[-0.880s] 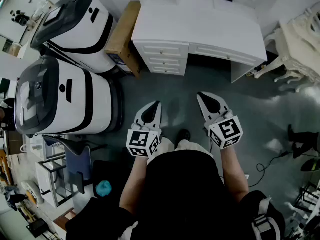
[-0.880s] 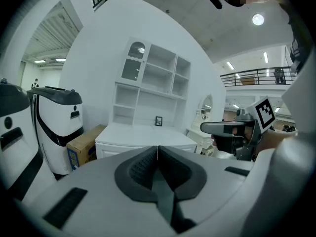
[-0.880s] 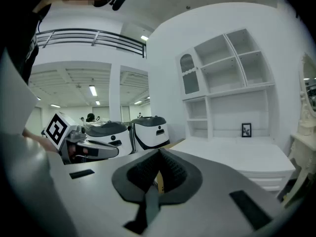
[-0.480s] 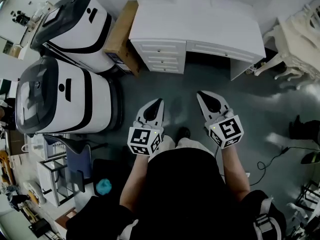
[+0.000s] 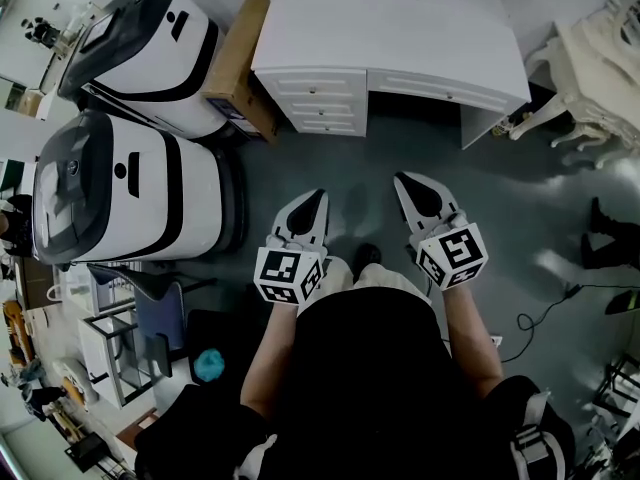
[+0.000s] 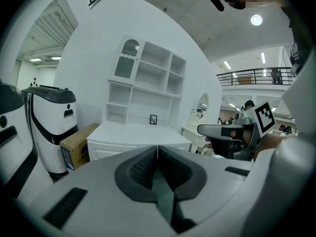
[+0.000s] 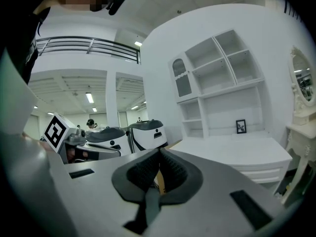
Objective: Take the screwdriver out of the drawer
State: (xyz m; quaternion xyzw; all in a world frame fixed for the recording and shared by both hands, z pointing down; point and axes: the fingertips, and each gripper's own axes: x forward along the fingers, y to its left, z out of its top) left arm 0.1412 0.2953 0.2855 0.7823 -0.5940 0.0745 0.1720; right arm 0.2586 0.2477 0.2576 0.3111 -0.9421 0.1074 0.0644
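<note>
A white desk (image 5: 400, 38) stands ahead of me, with a stack of closed drawers (image 5: 318, 102) at its left end and a wide closed drawer (image 5: 430, 90) beside them. No screwdriver is in sight. I hold both grippers over the grey floor, well short of the desk. My left gripper (image 5: 318, 197) is shut with nothing in it, and in the left gripper view its tips (image 6: 157, 147) meet in front of the desk (image 6: 143, 135). The right gripper (image 5: 402, 180) is also shut and empty, its tips (image 7: 159, 151) closed toward the desk (image 7: 237, 149).
Two large white-and-black machines (image 5: 130, 193) stand at the left, with a cardboard box (image 5: 240, 63) between them and the desk. A white shelf unit (image 6: 145, 83) rises behind the desk. An ornate white chair (image 5: 600, 58) is at the right. A cable (image 5: 545, 308) lies on the floor.
The desk has slid slightly up the head view and both grippers have edged a little forward. Both stay shut and empty.
</note>
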